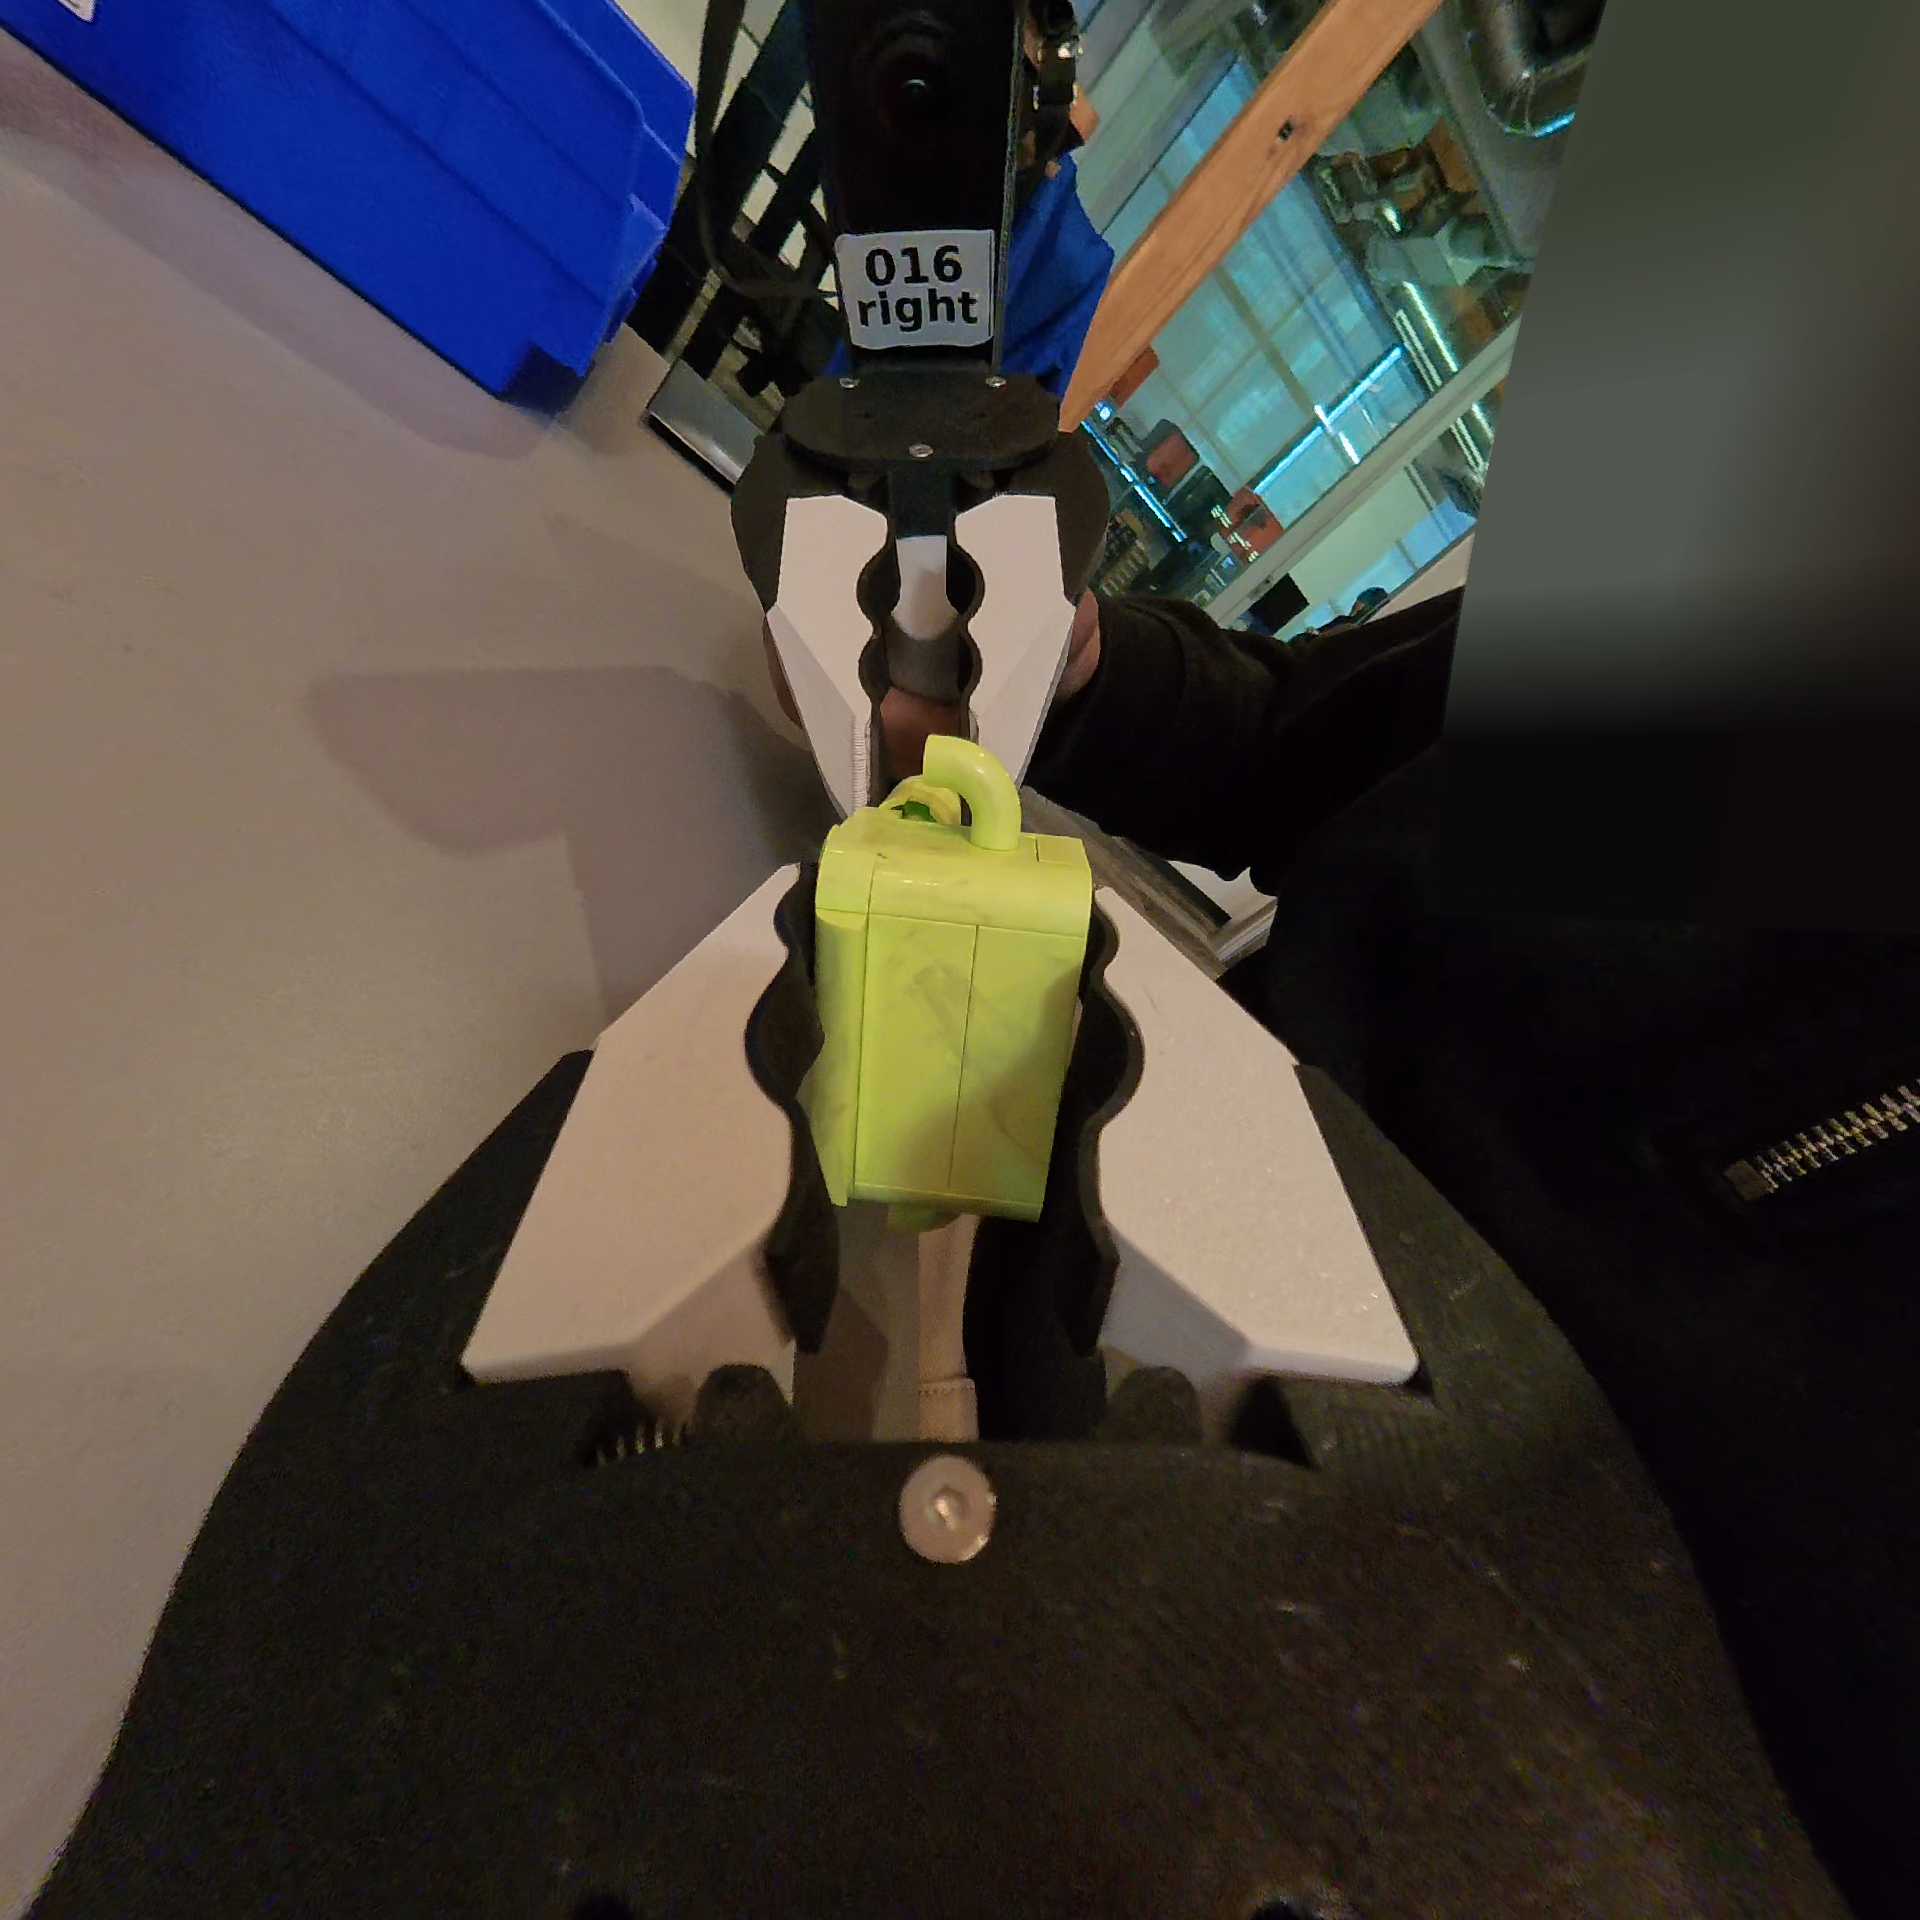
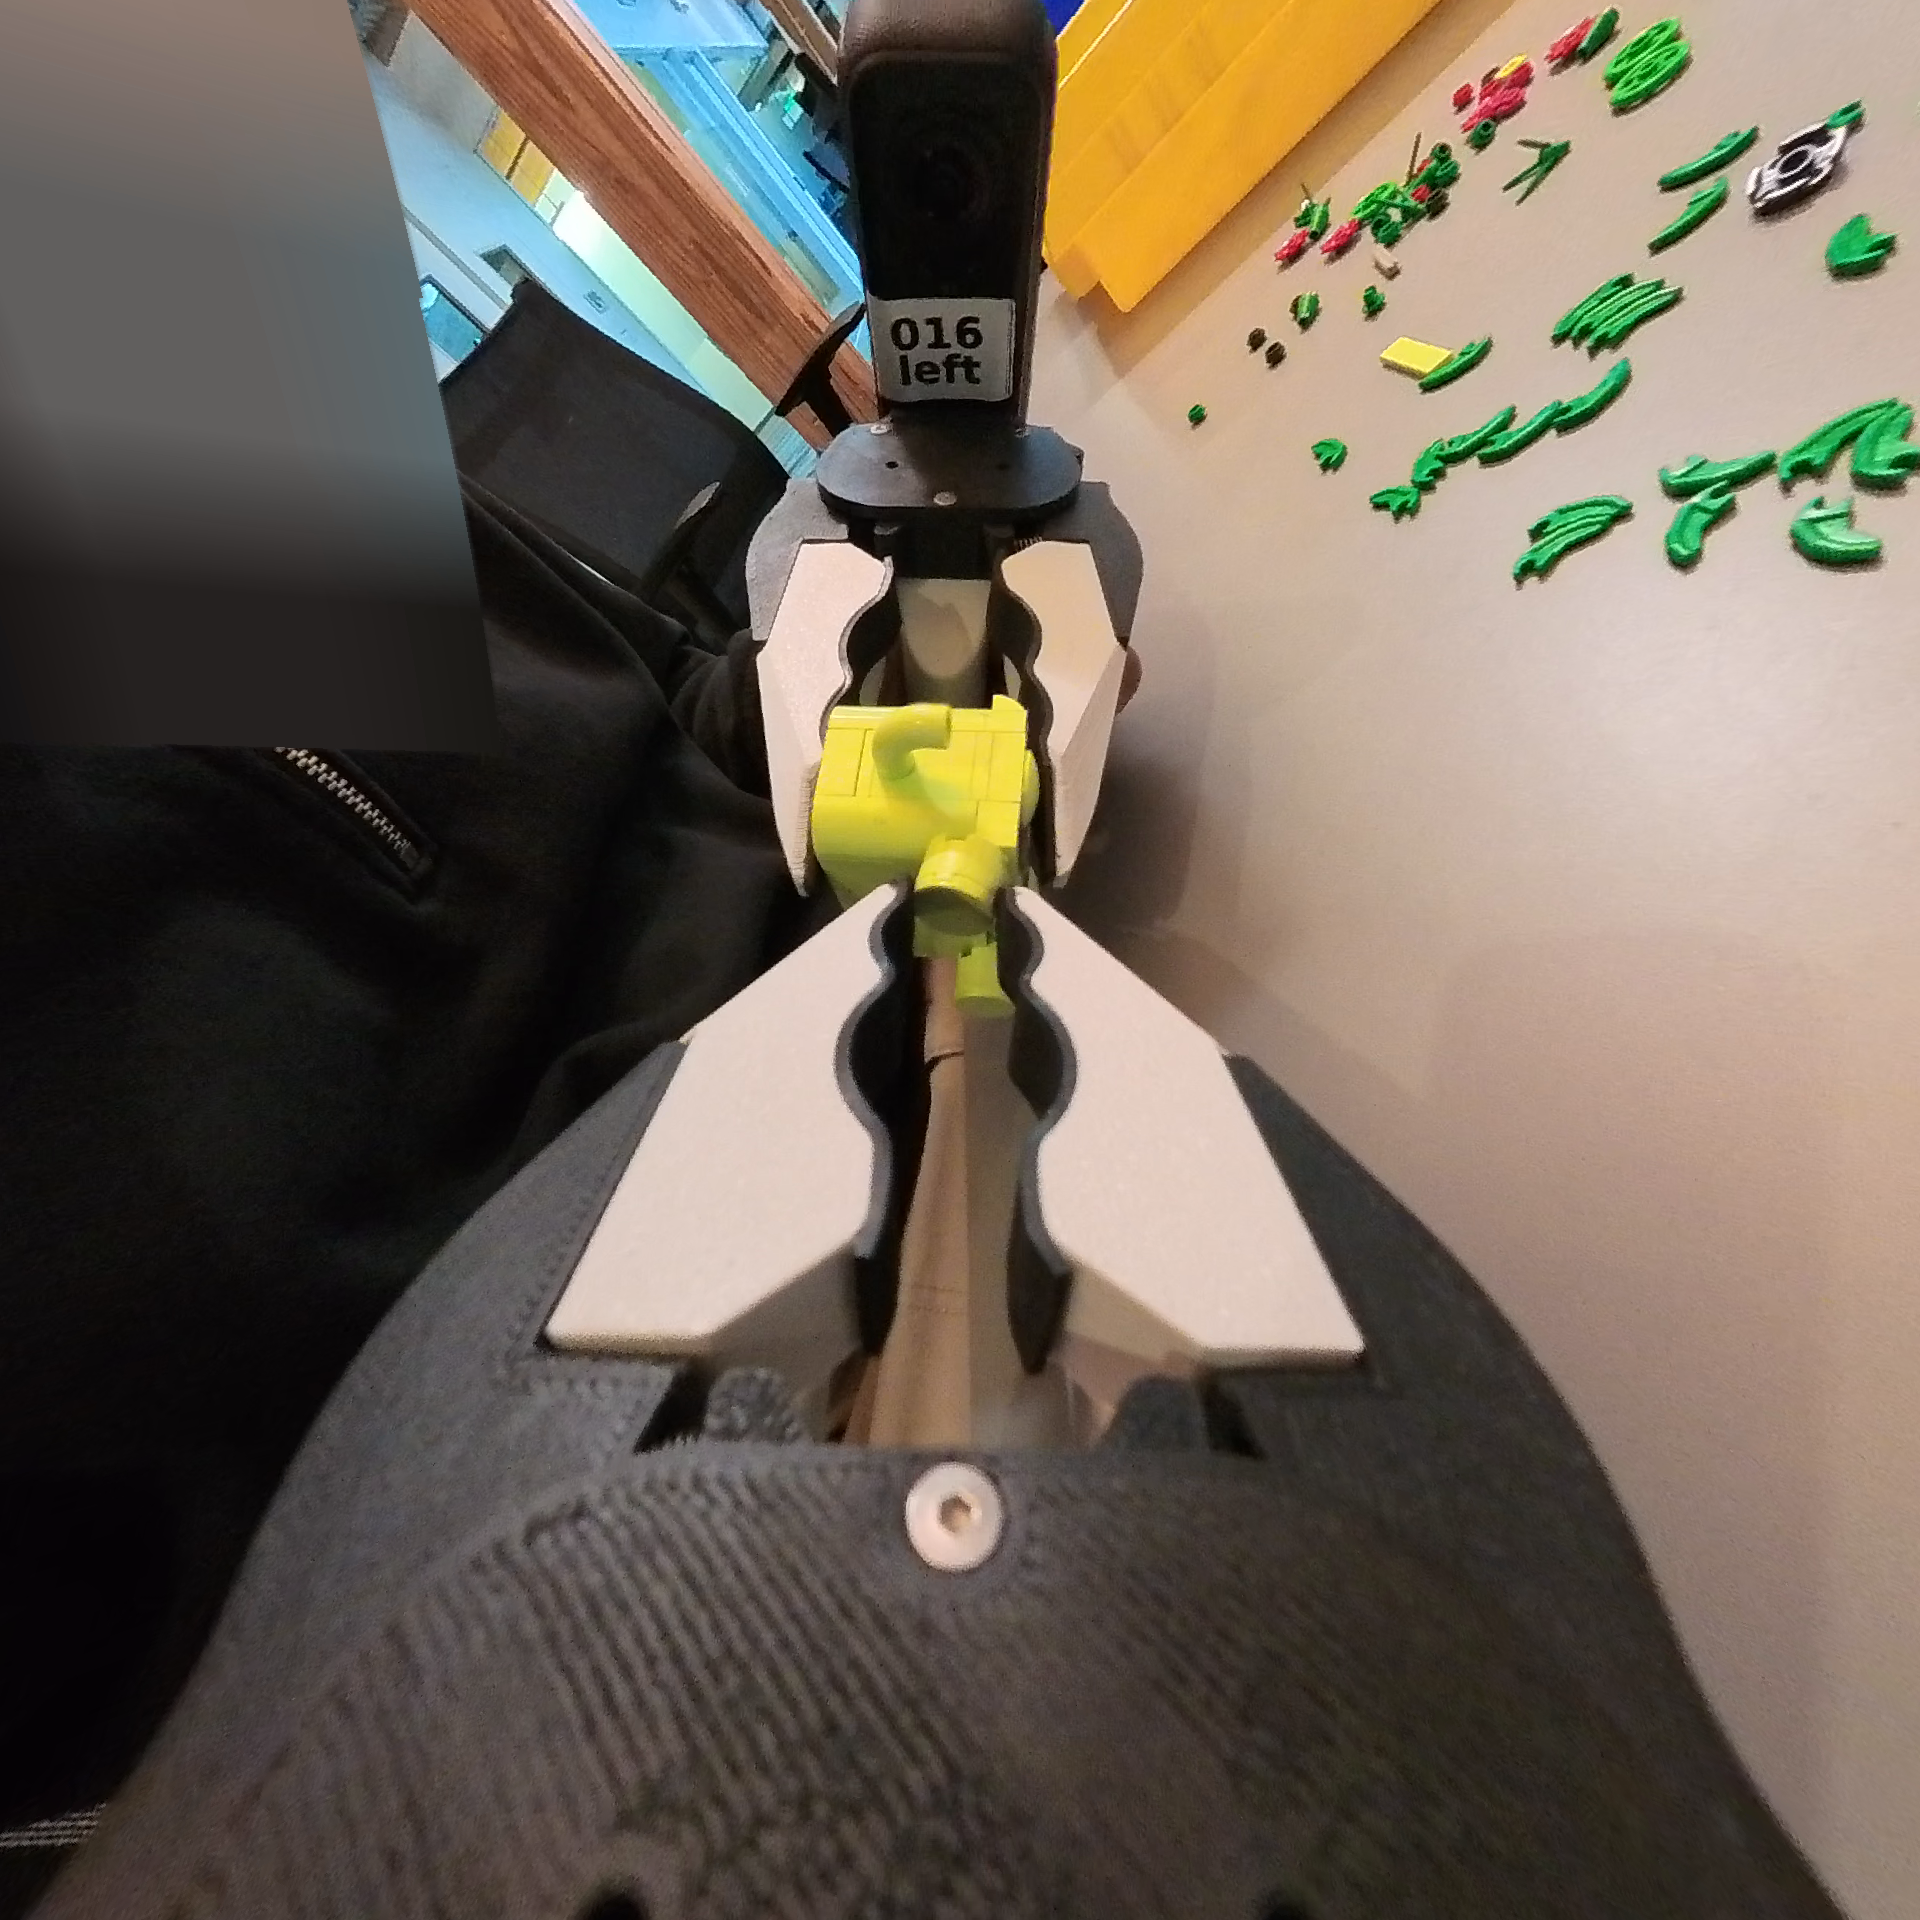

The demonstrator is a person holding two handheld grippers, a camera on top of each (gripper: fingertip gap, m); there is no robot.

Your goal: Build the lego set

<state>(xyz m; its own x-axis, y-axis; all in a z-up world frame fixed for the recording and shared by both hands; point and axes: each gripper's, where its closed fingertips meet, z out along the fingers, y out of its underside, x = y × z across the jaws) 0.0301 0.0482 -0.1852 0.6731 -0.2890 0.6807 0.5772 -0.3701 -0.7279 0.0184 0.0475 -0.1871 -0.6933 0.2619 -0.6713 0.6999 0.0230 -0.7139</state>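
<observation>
A lime green lego block (image 1: pixel 951 1029) with a curved hook piece (image 1: pixel 977 795) on its far end is clamped between the fingers of my left gripper (image 1: pixel 951 894). It is held in the air beside the table edge. My right gripper (image 1: pixel 925 779) faces it tip to tip. In the right wrist view, my right gripper (image 2: pixel 951 904) is shut on a small lime piece (image 2: pixel 961 920) that touches the block (image 2: pixel 894 800) held by the left gripper (image 2: pixel 930 873). I cannot tell whether the small piece is seated on the block.
Several green leaf pieces (image 2: pixel 1610 312), red pieces (image 2: pixel 1496 94), a yellow tile (image 2: pixel 1413 355) and a black and white round part (image 2: pixel 1792 166) lie on the grey table (image 2: pixel 1455 935). A yellow bin (image 2: pixel 1174 156) and a blue bin (image 1: pixel 395 177) stand at the back. A person's dark jacket (image 2: pixel 260 1039) is close by. Both grippers' tips are close together, under 4 cm apart.
</observation>
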